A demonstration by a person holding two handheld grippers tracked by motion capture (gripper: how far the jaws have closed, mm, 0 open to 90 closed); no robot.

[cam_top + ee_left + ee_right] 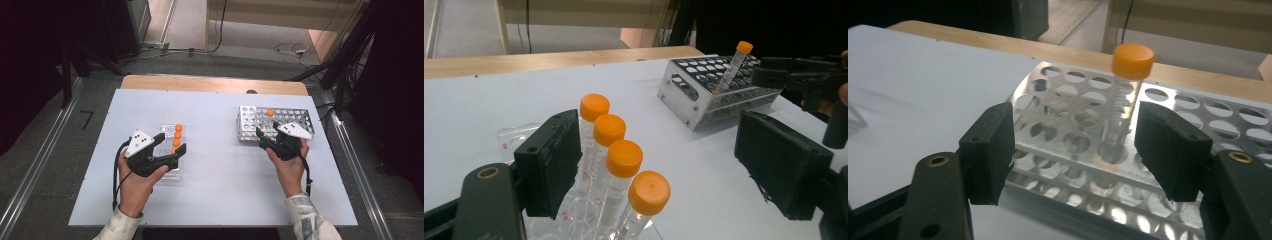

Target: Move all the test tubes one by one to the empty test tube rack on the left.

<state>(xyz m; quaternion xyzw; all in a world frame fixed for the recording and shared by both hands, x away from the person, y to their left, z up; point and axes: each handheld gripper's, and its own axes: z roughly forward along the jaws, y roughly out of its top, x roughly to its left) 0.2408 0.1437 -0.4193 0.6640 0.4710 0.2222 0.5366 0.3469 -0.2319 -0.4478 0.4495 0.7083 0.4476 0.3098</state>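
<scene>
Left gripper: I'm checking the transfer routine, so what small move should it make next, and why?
Probably close the left gripper on the nearest tube. Its jaws stand open around the row of four orange-capped tubes in the clear tray, pads not touching. One tube already stands in the metal rack, with the right gripper open beside it.
</scene>
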